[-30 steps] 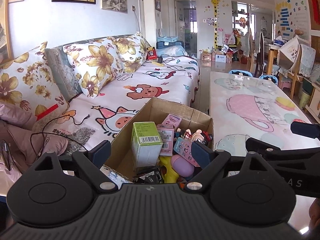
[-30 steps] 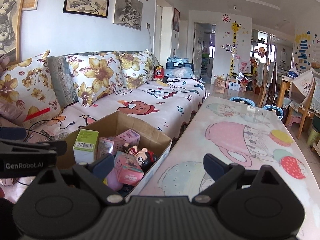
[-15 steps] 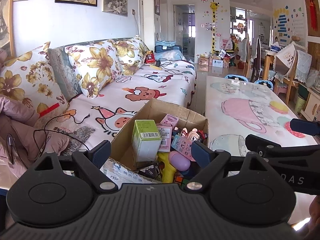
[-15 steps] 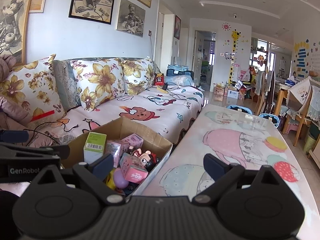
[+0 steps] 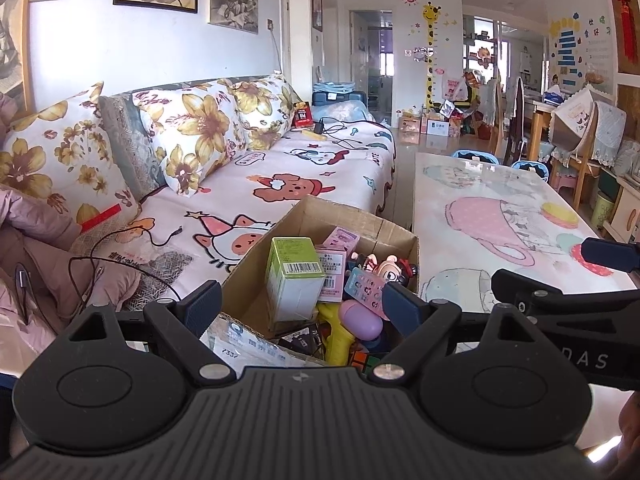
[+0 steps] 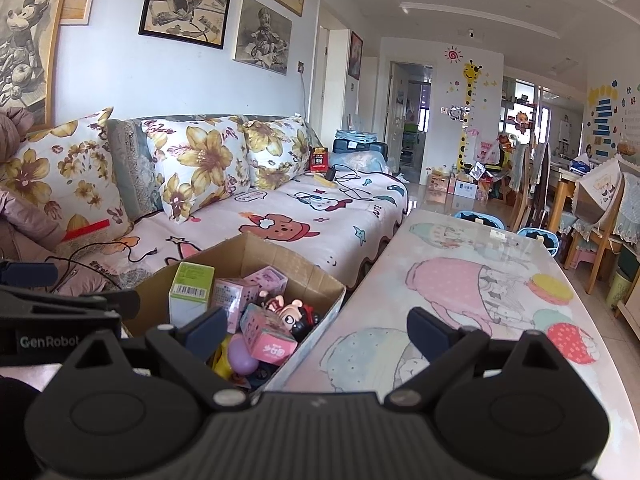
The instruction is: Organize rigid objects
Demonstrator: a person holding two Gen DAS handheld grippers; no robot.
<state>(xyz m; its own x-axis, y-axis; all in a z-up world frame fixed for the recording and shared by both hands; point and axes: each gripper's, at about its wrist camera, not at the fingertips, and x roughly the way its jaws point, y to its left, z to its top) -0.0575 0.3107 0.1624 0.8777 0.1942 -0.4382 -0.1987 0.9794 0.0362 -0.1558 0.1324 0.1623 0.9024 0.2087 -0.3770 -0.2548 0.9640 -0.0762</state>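
An open cardboard box (image 5: 348, 216) (image 6: 256, 248) sits between the sofa and the table, filled with several rigid items. Inside it stand a green carton (image 5: 294, 280) (image 6: 190, 294), pink cartons (image 5: 334, 264) (image 6: 266, 334), a doll figure (image 5: 386, 268) (image 6: 290, 312), a purple egg shape (image 5: 360, 320) and a yellow toy (image 5: 338, 340). My left gripper (image 5: 302, 300) hangs open above the box's near side, holding nothing. My right gripper (image 6: 320, 326) is open too, straddling the box's right wall and the table edge.
A sofa (image 5: 288, 168) with floral pillows and loose cables lies on the left. A long table (image 6: 472, 280) with a cartoon cloth stretches ahead on the right. Blue stools (image 6: 480, 218) and wooden chairs stand beyond it. A pink jacket (image 5: 36, 240) lies at the sofa's near end.
Both grippers have pulled back and risen a little, so the box sits lower and smaller in view and more of the walls shows. Both stay open and empty.
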